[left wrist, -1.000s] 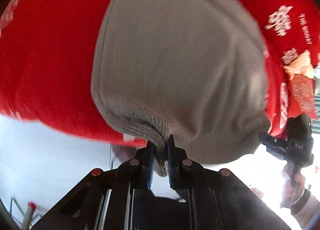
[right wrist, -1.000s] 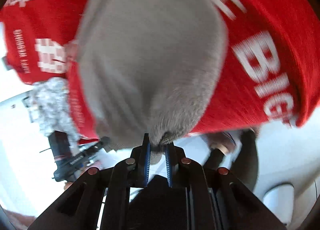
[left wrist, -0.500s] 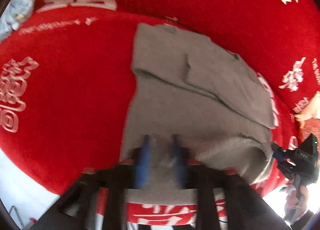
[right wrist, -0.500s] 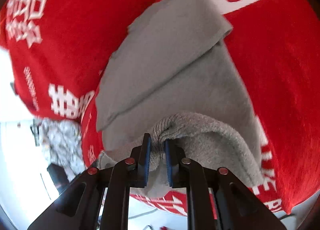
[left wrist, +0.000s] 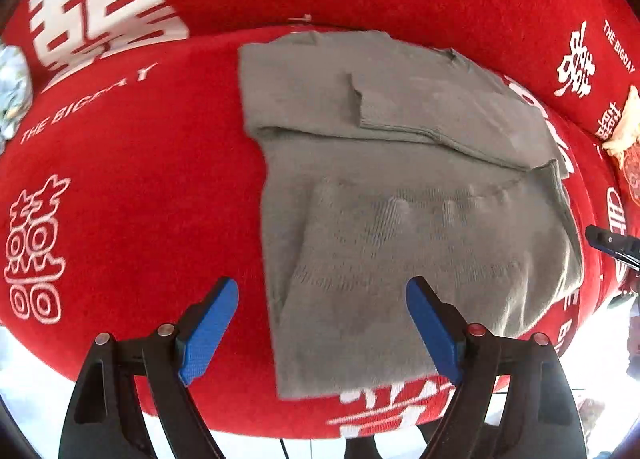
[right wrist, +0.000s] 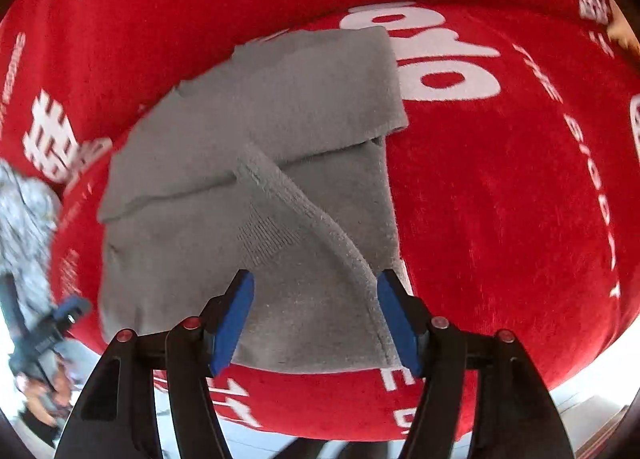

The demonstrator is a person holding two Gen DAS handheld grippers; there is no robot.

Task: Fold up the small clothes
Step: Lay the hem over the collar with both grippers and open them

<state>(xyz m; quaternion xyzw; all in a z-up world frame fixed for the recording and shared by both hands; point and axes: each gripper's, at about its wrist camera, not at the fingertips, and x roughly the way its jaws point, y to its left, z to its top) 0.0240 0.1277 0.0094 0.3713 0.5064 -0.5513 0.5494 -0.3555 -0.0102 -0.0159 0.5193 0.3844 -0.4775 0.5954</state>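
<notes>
A small grey knitted garment lies on a red cloth-covered surface, its near part doubled over the far part. It also shows in the right wrist view, with a ribbed hem running diagonally. My left gripper is open and empty, its blue pads straddling the garment's near left edge. My right gripper is open and empty over the garment's near edge. The right gripper also shows at the left wrist view's right edge.
The red cloth carries white characters and lettering. A patterned grey-white cloth lies at the left. A cream and red packet sits at the far right. The surface's front edge drops to a pale floor.
Both grippers carried the garment's hem forward and down onto the surface, then opened and let go. The garment now lies folded over itself.
</notes>
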